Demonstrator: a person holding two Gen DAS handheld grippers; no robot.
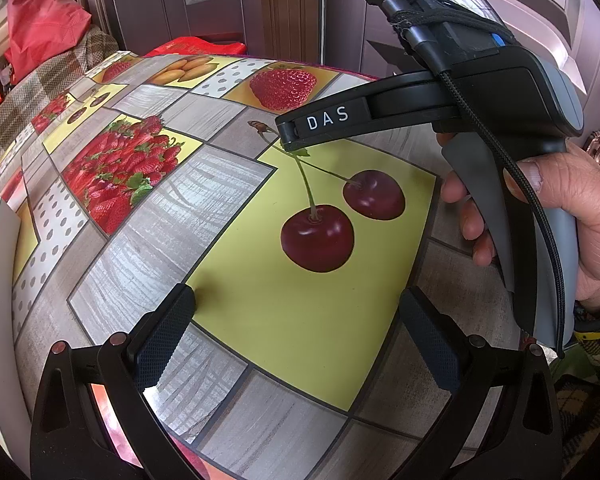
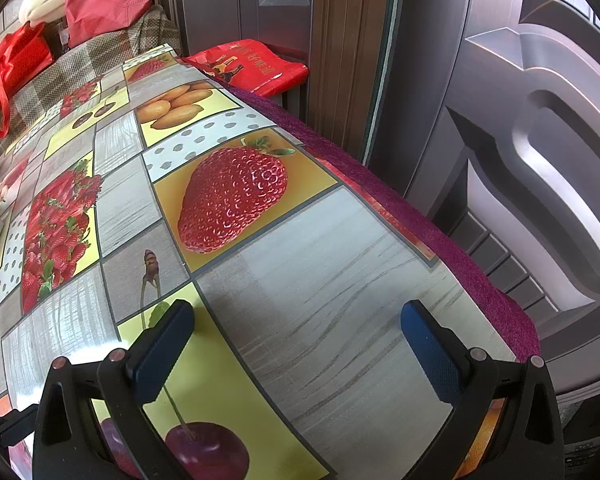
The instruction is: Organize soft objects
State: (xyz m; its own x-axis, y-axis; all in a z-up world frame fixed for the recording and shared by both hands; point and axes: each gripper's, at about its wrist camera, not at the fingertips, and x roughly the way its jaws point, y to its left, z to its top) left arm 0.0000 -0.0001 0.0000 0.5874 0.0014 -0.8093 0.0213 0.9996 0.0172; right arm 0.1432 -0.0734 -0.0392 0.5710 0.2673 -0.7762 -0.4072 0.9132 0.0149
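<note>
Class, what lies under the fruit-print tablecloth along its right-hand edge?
A purple fuzzy cloth shows past the fruit-print tablecloth edge. How far it runs underneath, and the table itself, are covered.

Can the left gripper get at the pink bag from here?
Probably not without a long move. The left gripper is open and empty over the tablecloth, and the pink bag sits past the table's far end on a plaid cover. Nothing blocks the way.

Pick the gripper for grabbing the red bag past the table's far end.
Right, probably. Both are open and empty, but the left view shows the right gripper held ahead of the left gripper, so nearer the far end. The red bag also shows more fully from the right.
</note>
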